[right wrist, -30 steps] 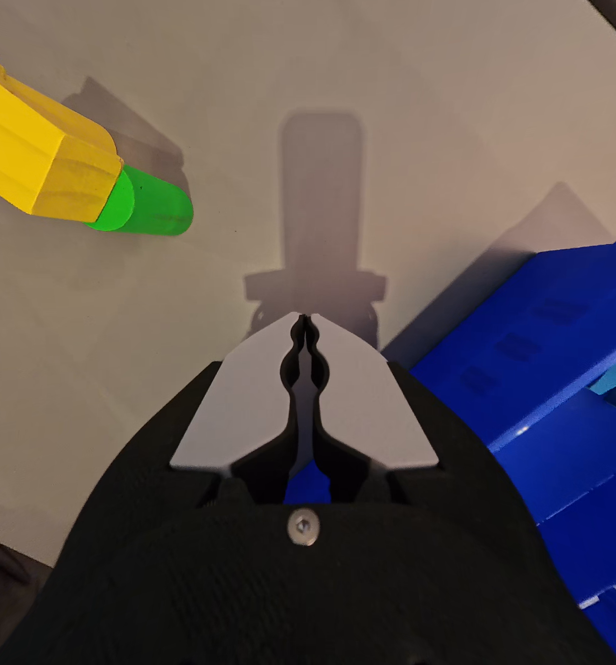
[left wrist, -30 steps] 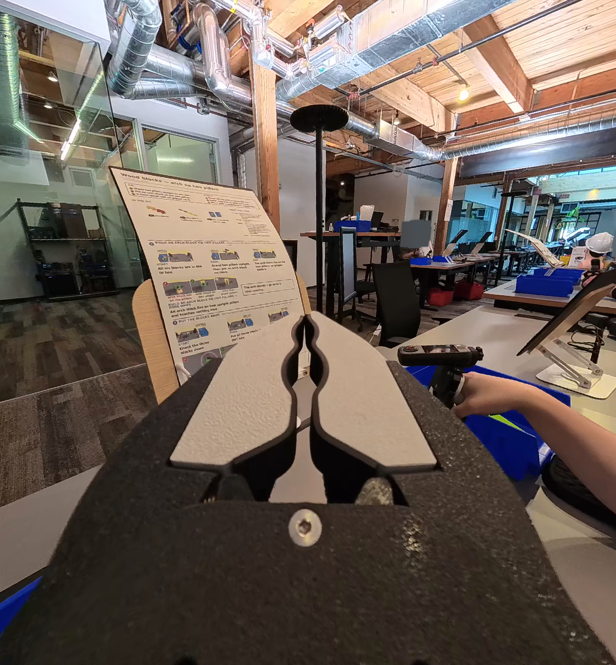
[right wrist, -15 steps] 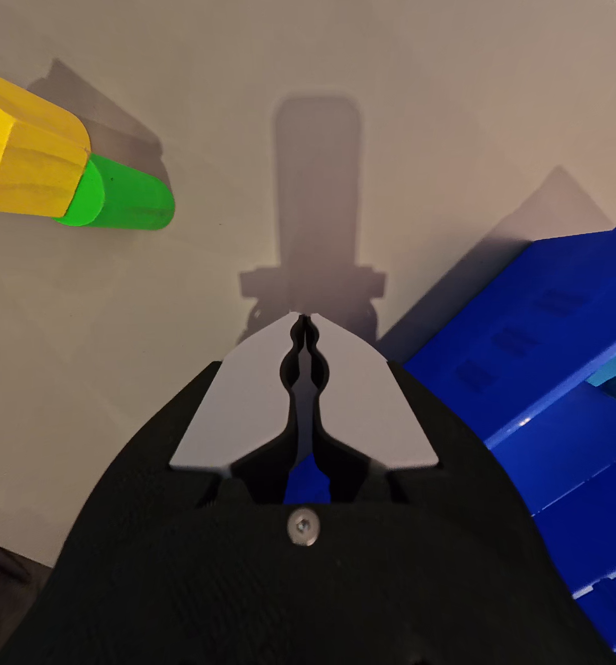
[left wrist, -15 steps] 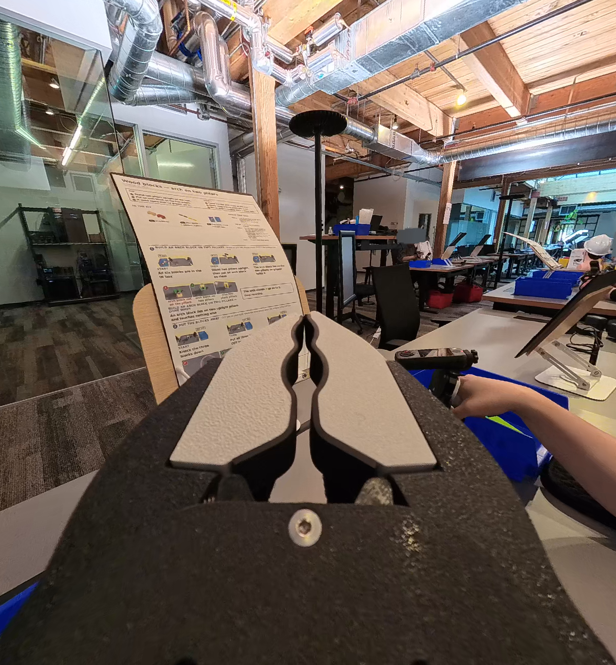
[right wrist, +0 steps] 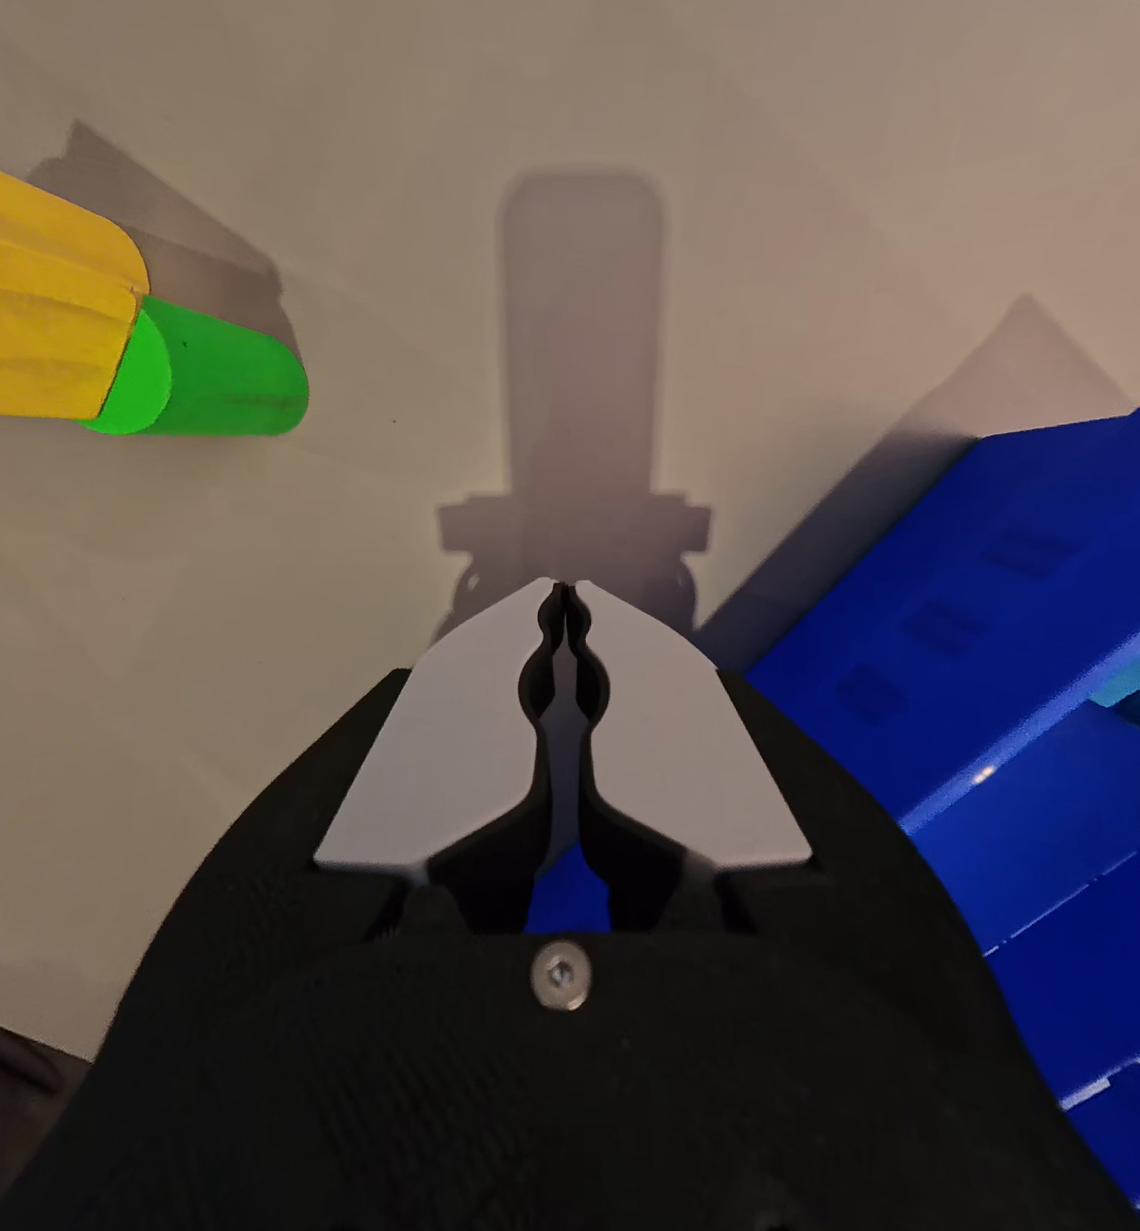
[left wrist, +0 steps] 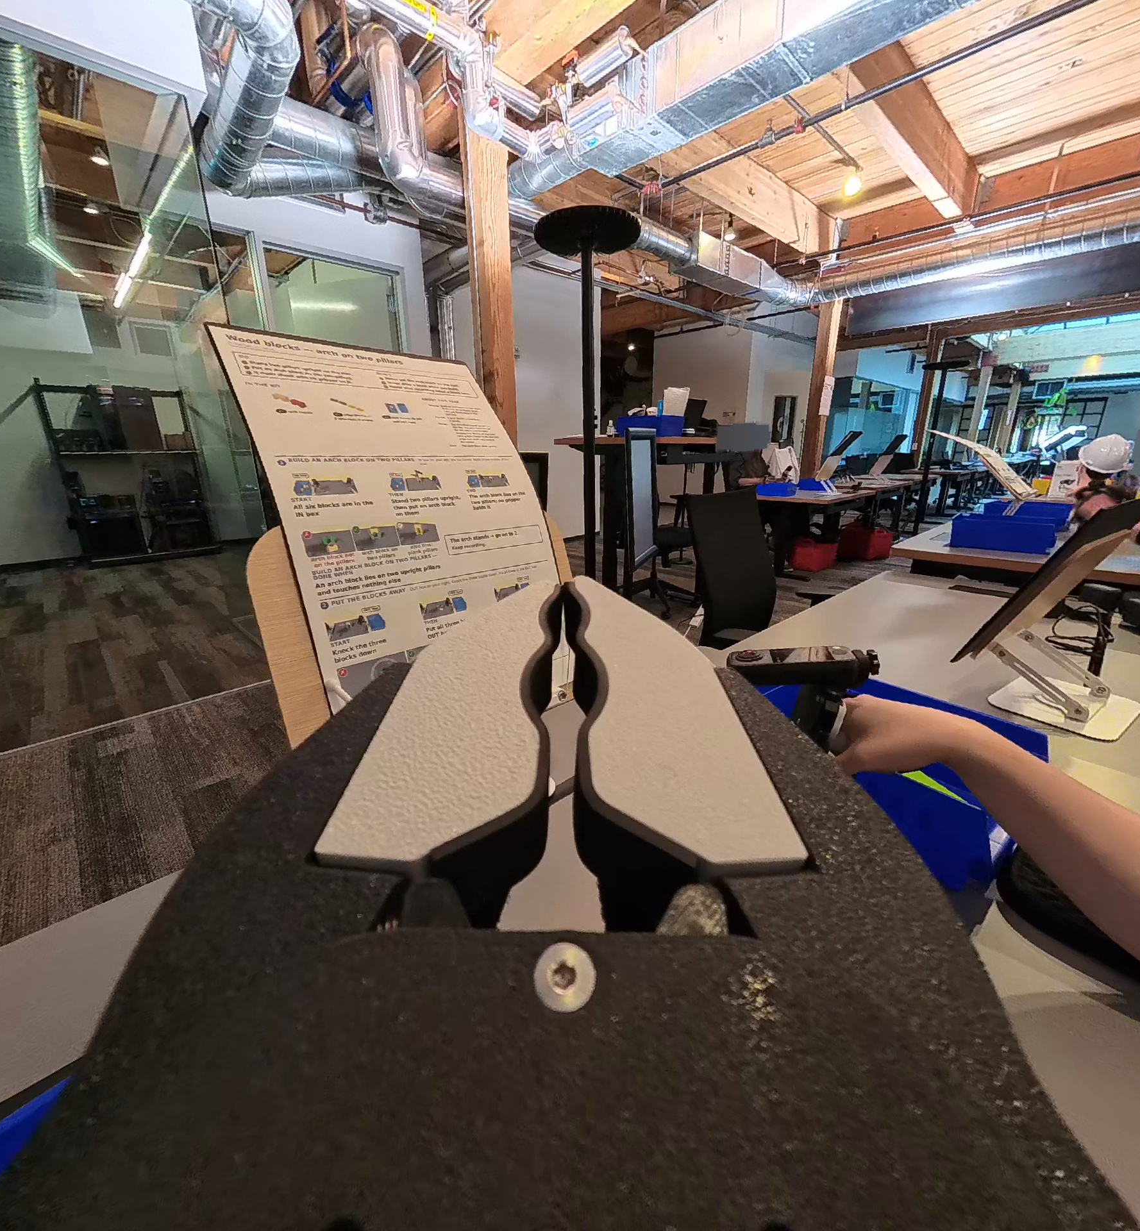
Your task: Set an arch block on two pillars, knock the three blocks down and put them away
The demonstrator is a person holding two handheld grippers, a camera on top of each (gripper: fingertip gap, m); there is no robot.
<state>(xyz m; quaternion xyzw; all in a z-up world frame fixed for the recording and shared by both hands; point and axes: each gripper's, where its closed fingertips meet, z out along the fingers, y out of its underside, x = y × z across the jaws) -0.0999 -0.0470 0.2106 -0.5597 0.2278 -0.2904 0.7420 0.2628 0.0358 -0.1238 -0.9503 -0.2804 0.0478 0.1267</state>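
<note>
a: step? yellow block [right wrist: 34,320] lies across green cylinder [right wrist: 221,380] on the worktop [right wrist: 620,133], upper left of the right gripper [right wrist: 566,589]. looks like building or knock-down; cannot tell

b: fingers?

a: both pairs closed, nothing held. left gripper [left wrist: 564,589] raised toward the instruction sheet [left wrist: 381,506]. blue bin [right wrist: 1020,666] at right. next: swing right gripper over to the blocks

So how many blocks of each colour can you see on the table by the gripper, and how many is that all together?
Yellow block: 1
Green block: 1
Total: 2 blocks, lying end to end on the table. A third block is not in view here.
</note>
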